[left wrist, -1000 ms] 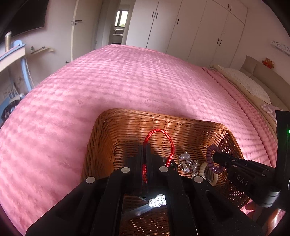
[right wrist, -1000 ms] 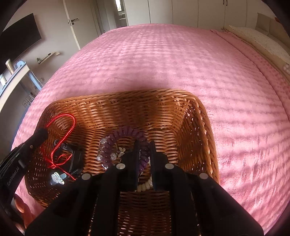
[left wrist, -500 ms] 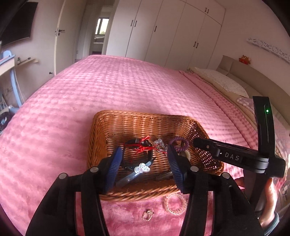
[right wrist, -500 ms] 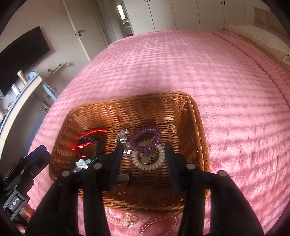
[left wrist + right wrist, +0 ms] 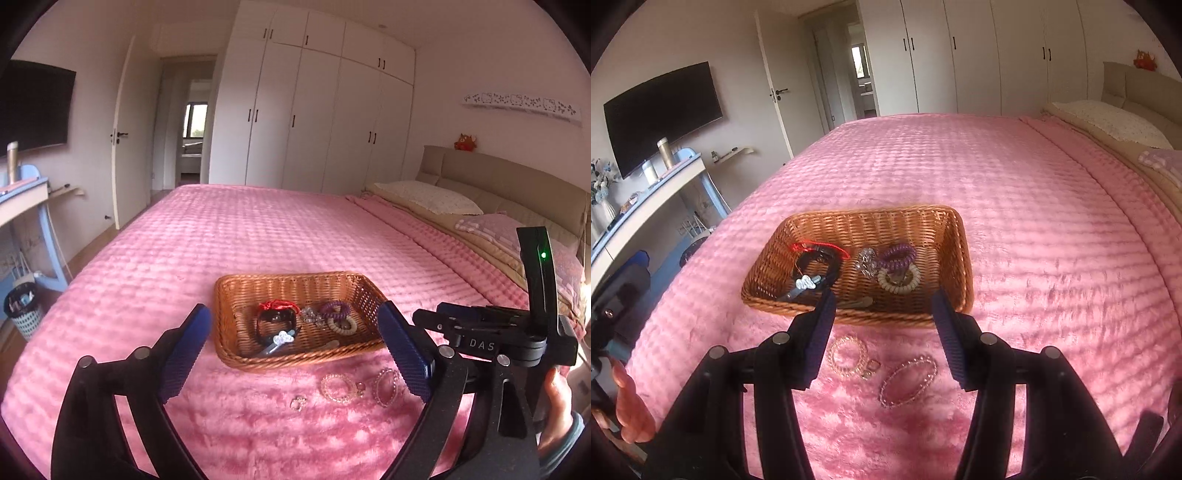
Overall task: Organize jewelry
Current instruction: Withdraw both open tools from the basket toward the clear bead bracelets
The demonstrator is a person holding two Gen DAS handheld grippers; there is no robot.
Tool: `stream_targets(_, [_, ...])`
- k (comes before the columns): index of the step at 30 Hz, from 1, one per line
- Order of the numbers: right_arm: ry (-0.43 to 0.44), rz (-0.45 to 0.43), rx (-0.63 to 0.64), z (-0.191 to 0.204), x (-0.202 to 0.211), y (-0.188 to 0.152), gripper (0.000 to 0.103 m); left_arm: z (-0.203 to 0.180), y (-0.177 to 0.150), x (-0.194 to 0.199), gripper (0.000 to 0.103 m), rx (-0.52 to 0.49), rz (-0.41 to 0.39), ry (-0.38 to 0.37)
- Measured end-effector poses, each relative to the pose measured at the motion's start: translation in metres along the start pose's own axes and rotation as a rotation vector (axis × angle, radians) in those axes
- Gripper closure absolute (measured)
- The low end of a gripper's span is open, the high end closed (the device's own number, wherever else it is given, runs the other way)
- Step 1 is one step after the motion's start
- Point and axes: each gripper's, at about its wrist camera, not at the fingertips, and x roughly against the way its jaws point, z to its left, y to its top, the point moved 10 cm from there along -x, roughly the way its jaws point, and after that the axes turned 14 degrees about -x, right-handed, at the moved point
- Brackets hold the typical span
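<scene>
Several pieces already lie in the basket (image 5: 955, 236) on the pink bed (image 5: 1015, 177): a red cord (image 5: 820, 246) over a black band (image 5: 812, 262), a white clip (image 5: 806, 283), a small sparkly piece (image 5: 866, 260), a purple coil (image 5: 897, 254) and a cream coil (image 5: 899, 278) touching it. That part looks done.

Left on the blanket, just in front of the basket's near rim, are a beaded bracelet (image 5: 847, 355), a small ring (image 5: 872, 365) beside it and a chain bracelet (image 5: 908, 380). The left view shows one more small ring (image 5: 297, 402) a little apart from them. By my count roughly four items remain, so the task seems a bit past halfway.

Both tools are empty. The left gripper (image 5: 297, 349) has its fingers wide apart, framing the basket from above the blanket. The right gripper (image 5: 884, 330) also has its fingers spread, hanging over the loose bracelets, which fits reaching for one of them.

Readable writing: "DAS" on the right tool's body in the left view. A green light glows on its upright arm.
</scene>
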Motion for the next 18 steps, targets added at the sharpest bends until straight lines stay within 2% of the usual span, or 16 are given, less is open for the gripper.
stream_targets(4, [-0.013,0.022,0.005,-0.008,-0.005,-0.027,0.052,-0.004,-0.027,0.002,0.014,-0.004,0.023,-0.017])
stream_targets(10, [-0.079,0.028,0.013,-0.028,-0.023,-0.055,0.052,-0.016,-0.073,-0.015,0.016,-0.028,0.111,-0.078])
stream_targets(14, [-0.104,0.064,-0.026,-0.044,-0.040,-0.067,0.052,-0.024,-0.099,-0.038,0.016,0.016,0.185,-0.133])
stream_targets(18, [-0.093,0.131,-0.104,-0.059,-0.061,-0.078,0.052,-0.038,-0.121,-0.069,0.016,0.079,0.284,-0.214])
